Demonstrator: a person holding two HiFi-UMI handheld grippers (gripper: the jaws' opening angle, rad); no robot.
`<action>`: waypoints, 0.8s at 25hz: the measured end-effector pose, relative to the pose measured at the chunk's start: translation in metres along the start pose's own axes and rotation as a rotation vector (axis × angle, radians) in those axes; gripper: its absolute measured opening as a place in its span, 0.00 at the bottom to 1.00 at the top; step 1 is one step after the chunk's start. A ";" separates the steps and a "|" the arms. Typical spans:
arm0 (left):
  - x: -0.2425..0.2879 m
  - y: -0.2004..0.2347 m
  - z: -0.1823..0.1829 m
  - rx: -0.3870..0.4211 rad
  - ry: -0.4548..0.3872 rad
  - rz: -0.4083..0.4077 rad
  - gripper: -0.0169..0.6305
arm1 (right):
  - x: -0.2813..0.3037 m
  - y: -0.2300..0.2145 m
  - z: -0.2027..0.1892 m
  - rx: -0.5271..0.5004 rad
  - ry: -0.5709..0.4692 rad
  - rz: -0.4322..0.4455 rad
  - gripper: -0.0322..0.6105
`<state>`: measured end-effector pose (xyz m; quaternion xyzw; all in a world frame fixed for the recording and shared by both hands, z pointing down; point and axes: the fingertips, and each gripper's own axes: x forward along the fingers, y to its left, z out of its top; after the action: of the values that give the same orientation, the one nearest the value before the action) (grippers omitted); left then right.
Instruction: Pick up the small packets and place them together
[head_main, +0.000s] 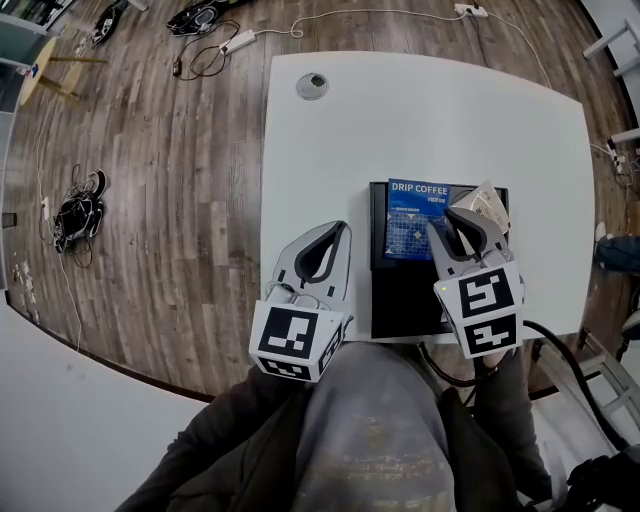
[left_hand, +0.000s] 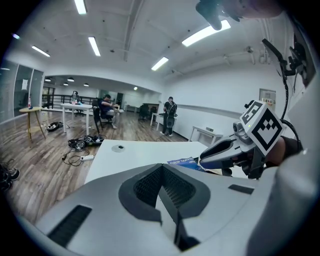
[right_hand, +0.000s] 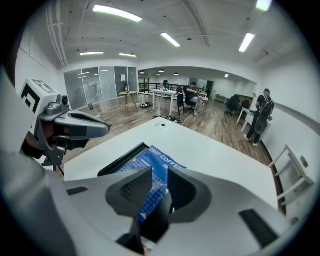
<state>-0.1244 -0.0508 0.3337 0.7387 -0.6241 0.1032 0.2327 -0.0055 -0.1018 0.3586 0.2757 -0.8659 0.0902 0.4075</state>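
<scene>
Gaping partway, the right tool (right_hand: 160, 173) brackets the blue packet (right_hand: 145, 159).

1. The far half of the surface (head_main: 420, 120) lies bare, apart from a round grommet (head_main: 312, 86) near its far left corner.
2. A black tray (head_main: 400, 300) takes up the near right part, with a blue packet (head_main: 412, 218) and a beige packet (head_main: 490, 205) along its far side.
3. The left hand-held gripper (head_main: 340, 232) hangs over the near left strip.
4. The right hand-held gripper (head_main: 462, 222) hangs over the tray's right side. The tray's left part lies open between the two grippers.
</scene>
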 end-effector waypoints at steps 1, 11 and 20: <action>-0.001 -0.001 0.000 0.002 -0.002 -0.002 0.03 | -0.004 0.000 0.003 0.004 -0.016 -0.006 0.20; -0.018 -0.037 -0.004 0.028 -0.027 -0.054 0.03 | -0.056 -0.009 -0.018 0.037 -0.054 -0.110 0.20; -0.039 -0.086 -0.039 0.061 0.019 -0.129 0.03 | -0.103 -0.017 -0.108 0.153 0.023 -0.214 0.20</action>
<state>-0.0436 0.0111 0.3316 0.7833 -0.5694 0.1139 0.2220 0.1274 -0.0333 0.3502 0.3958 -0.8175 0.1149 0.4024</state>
